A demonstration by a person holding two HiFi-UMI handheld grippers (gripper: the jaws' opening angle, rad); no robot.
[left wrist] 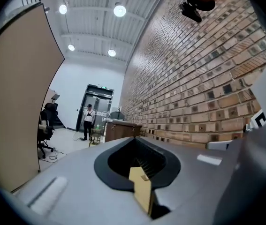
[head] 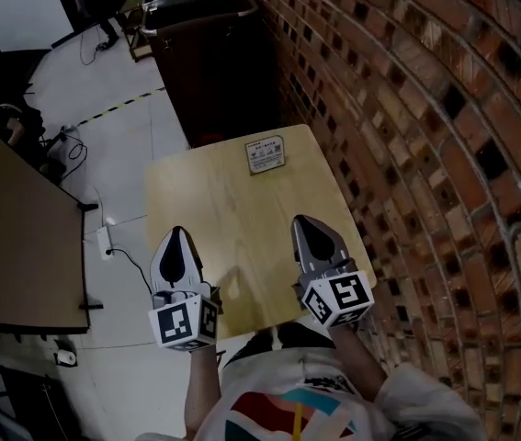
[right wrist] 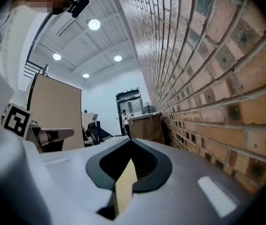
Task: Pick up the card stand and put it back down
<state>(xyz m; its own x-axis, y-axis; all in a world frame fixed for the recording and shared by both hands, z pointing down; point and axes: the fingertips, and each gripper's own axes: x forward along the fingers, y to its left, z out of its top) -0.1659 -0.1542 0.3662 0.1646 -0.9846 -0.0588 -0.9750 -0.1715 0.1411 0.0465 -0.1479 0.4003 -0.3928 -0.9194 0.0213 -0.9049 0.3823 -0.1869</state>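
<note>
Card stand [head: 266,153] — upright at the table's [head: 219,214] far edge, near the brick wall [head: 407,108]. Left gripper [head: 177,233], right gripper [head: 300,220] — jaws closed, empty, well short of it. Risk: arriving with the jaws unopened could knock it over the edge.

Person's gear
Grey left gripper [head: 176,233] and right gripper [head: 302,220] each bear a black-and-white marker cube [head: 185,324]; white shirt [head: 278,399] has colourful print.
</note>
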